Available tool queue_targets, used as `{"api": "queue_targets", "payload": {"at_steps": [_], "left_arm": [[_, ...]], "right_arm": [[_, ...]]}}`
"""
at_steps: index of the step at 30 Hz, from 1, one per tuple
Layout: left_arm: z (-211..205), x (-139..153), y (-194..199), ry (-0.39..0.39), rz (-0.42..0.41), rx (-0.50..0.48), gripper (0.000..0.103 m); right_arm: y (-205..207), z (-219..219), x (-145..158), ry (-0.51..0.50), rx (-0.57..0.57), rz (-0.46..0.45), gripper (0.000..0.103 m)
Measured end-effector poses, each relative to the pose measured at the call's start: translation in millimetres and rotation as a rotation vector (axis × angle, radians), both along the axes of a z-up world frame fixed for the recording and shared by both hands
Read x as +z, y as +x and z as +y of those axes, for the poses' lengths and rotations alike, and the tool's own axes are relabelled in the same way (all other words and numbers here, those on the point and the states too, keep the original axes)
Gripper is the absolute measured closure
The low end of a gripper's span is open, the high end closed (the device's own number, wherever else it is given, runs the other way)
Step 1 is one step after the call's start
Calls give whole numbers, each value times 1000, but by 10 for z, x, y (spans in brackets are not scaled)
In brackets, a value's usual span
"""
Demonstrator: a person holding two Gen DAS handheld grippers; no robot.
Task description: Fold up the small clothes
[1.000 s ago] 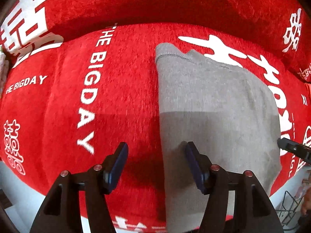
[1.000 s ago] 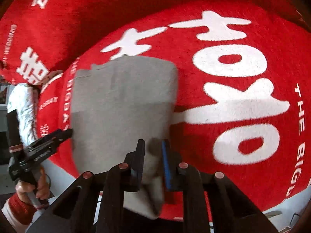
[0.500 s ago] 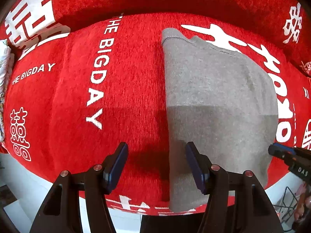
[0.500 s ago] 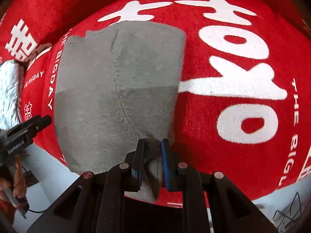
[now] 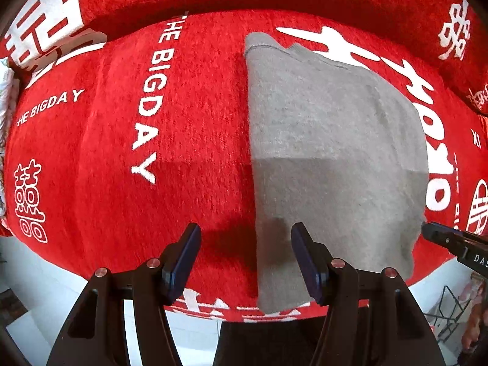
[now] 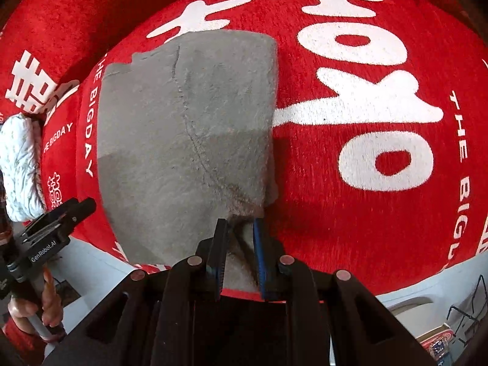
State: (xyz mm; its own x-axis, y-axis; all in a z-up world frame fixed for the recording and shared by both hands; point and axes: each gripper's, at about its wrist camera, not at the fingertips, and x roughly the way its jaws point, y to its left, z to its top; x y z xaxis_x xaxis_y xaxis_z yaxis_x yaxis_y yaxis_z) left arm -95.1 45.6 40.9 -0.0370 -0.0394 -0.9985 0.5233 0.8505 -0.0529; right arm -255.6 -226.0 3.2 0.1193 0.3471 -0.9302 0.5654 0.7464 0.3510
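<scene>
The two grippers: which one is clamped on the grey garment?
The right gripper: its jaws pinch the grey garment's near corner. The left gripper hangs open, pressing nothing.

The garment (image 5: 335, 152) is grey cloth, matt and softly napped, with a stitched seam. Under it lies a red blanket (image 5: 198, 122), fuzzy pile with white printed lettering. Each gripper, left (image 5: 245, 259) and right (image 6: 239, 253), looks like matt black plastic with blue pads (image 5: 305, 262) and small metal rivets.
</scene>
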Motion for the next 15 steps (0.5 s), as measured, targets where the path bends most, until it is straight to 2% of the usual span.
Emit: {"api": "queue_targets", "payload": {"at_steps": [4, 8, 15], "left_arm": [[-9, -8, -43, 7, 31, -14, 40], [-2, -36, -84, 38, 52, -22, 40], [-19, 227, -113, 11, 30, -47, 40]], "right_arm": [[4, 48, 47, -39, 19, 23, 84], [18, 109, 100, -35, 25, 24, 84], [40, 158, 316, -63, 21, 2, 84]]}}
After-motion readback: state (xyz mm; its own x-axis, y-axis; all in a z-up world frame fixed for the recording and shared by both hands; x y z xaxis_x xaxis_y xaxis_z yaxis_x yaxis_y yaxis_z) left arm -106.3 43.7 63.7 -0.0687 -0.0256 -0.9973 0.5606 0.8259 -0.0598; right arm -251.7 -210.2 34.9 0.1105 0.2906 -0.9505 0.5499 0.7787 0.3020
